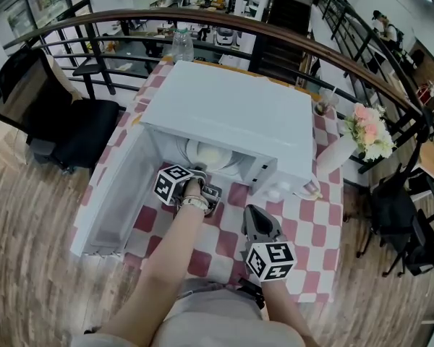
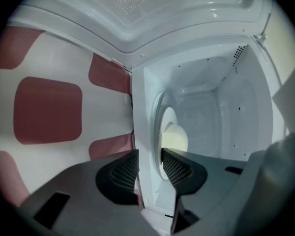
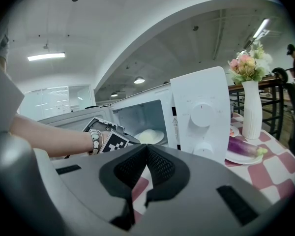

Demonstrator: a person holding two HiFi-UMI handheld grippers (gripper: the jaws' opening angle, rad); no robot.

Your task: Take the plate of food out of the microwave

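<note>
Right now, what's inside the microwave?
A white plate with a pale mound of food sits inside. One of the left fingers covers the plate's near edge, and I can't tell what the food is.

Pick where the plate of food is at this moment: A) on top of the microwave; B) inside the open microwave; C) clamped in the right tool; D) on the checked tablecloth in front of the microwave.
B: the plate with its pale food sits inside the microwave, whose door is swung open.
</note>
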